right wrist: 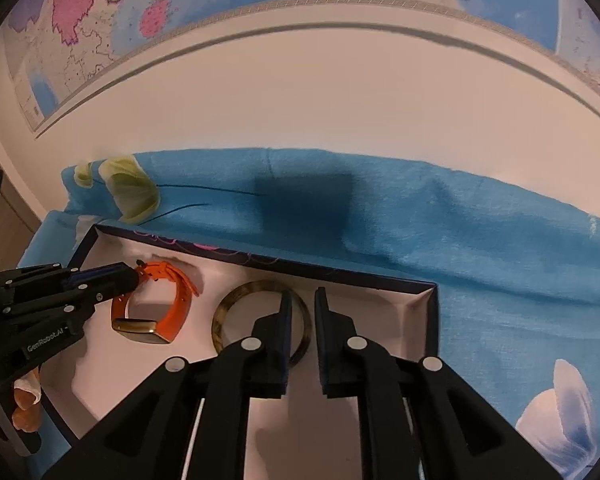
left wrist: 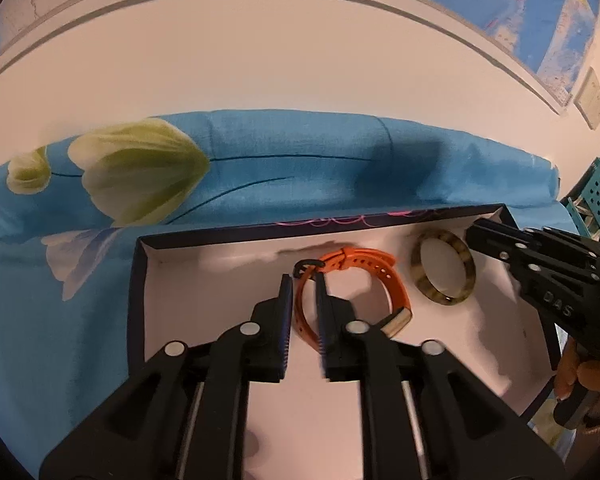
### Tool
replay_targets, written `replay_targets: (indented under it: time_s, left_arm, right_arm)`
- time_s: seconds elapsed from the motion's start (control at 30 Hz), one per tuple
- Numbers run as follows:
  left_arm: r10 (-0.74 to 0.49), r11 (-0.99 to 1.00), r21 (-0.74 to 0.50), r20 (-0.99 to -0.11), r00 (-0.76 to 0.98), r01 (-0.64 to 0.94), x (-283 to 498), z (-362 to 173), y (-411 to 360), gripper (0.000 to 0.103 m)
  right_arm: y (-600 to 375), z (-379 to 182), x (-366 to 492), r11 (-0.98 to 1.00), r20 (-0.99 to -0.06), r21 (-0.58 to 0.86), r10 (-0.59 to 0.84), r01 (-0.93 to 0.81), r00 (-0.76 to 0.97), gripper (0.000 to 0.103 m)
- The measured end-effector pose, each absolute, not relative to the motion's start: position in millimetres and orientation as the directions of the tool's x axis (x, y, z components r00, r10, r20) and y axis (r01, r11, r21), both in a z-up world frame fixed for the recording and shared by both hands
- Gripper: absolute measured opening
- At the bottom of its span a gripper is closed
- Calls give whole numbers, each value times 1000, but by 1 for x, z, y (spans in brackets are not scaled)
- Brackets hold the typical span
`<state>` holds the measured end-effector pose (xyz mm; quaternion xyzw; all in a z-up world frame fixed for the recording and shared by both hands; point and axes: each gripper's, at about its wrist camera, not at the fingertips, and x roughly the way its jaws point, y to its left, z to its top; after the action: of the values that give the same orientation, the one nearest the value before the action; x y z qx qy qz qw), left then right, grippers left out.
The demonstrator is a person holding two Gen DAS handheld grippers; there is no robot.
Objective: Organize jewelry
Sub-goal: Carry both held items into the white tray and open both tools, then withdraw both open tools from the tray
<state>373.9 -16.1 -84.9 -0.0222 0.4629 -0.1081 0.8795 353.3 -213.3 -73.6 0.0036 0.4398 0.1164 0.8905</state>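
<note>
while both tongs hang slightly parted, gripping nothing, orange watch and bangle lie in box.

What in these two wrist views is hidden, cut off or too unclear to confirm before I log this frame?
- Orange watch strap, left wrist view: part is hidden behind the left gripper fingers; contact unclear.
- Brown bangle, right wrist view: its near right arc sits behind the right gripper.
- Box, both views: near wall hidden by gripper bodies.
- Wall map: cut off, print unreadable.

Watch left of bangle, in box
</note>
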Motion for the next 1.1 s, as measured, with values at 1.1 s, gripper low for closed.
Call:
replay_targets:
  time_s: [1.1]
  left_arm:
    - [-368, 911, -101, -634, 680, 400, 104, -70, -16, 57]
  right_arm:
    - [-225, -78, 101, 885, -691, 202, 432, -419, 580, 50]
